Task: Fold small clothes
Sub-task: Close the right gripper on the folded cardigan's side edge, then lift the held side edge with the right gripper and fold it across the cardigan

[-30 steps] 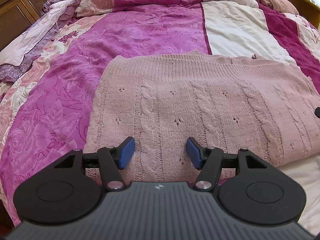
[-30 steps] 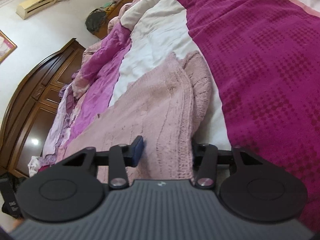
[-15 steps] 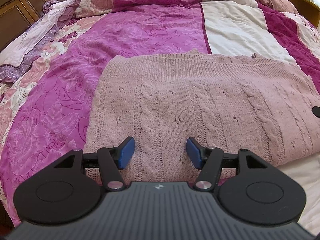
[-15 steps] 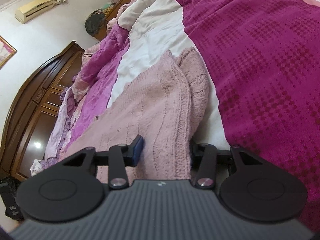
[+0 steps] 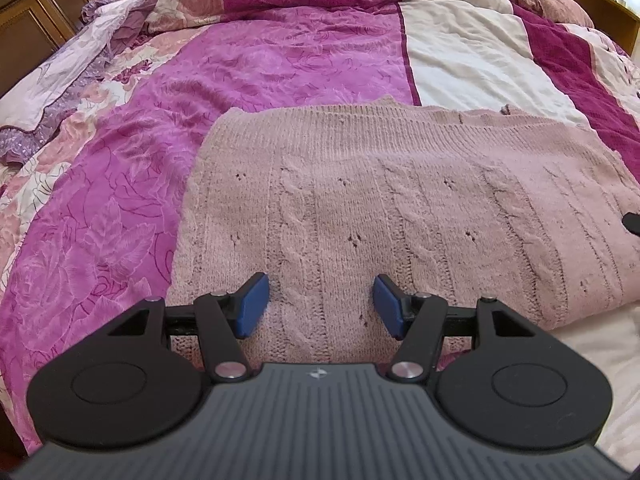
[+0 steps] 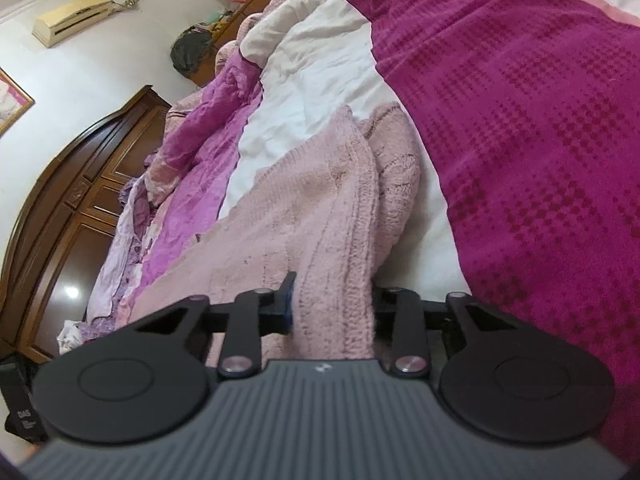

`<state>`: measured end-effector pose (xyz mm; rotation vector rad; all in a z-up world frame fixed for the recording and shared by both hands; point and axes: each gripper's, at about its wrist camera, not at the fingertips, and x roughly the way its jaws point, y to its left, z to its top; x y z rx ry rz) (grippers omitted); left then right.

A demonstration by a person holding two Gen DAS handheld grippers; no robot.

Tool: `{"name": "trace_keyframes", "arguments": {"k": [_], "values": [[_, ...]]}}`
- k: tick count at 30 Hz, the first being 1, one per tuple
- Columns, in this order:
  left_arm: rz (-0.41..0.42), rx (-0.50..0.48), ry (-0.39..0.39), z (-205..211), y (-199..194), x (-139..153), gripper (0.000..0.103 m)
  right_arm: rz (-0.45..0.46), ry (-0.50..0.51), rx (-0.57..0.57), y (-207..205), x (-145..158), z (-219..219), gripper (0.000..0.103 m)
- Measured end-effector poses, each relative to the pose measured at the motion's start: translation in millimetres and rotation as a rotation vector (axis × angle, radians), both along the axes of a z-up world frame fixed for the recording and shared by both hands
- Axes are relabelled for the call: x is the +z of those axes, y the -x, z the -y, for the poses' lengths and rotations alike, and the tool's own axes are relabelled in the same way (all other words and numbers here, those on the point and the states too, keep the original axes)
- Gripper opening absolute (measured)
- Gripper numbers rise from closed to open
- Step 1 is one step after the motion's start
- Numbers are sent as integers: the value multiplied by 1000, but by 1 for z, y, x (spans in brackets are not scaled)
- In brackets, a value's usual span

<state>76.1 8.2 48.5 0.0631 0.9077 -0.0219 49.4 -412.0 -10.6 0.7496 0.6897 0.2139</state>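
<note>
A pink cable-knit sweater (image 5: 400, 208) lies flat on the bed. My left gripper (image 5: 320, 304) hovers over its near hem, open, with the blue pads (image 5: 252, 308) standing apart on either side of a cable rib. At the sweater's right side, my right gripper (image 6: 332, 304) has its jaws closing on a raised fold of the sweater (image 6: 312, 208). The left pad presses the knit and the right finger is hidden behind the bunched edge. A dark tip of that right gripper (image 5: 632, 222) shows at the right border of the left wrist view.
The sweater rests on a magenta floral bedspread (image 5: 260, 64) with a white panel (image 5: 472, 60) and a dark crimson panel (image 6: 520, 120). Dark wooden cabinets (image 6: 80, 208) stand beside the bed. An air conditioner (image 6: 72, 16) hangs on the wall. Rumpled bedding lies at the far end.
The right jaws have narrowed onto the sweater's edge, and the knit between them now stands bunched up. The left gripper and the rest of the sweater look the same.
</note>
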Motion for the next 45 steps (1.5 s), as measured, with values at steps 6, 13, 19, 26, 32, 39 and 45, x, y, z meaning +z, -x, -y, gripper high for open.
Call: {"name": "trace_keyframes", "arguments": {"k": [6, 13, 19, 26, 32, 39, 45], "values": [[-15, 19, 36, -7, 2, 5, 66, 3, 4, -22, -1, 4, -2, 30], [-20, 14, 38, -7, 7, 8, 66, 29, 18, -36, 0, 16, -8, 29], [-21, 24, 67, -12, 10, 11, 66, 58, 28, -27, -1, 30, -15, 28], [-7, 21, 45, -16, 16, 15, 66, 91, 41, -13, -1, 46, -28, 28], [11, 48, 56, -29, 23, 22, 66, 118, 71, 6, -2, 61, -43, 28], [42, 62, 46, -40, 32, 31, 66, 127, 100, 17, -3, 71, -55, 28], [49, 72, 51, -49, 36, 33, 66, 148, 133, 26, -4, 84, -66, 28]]}}
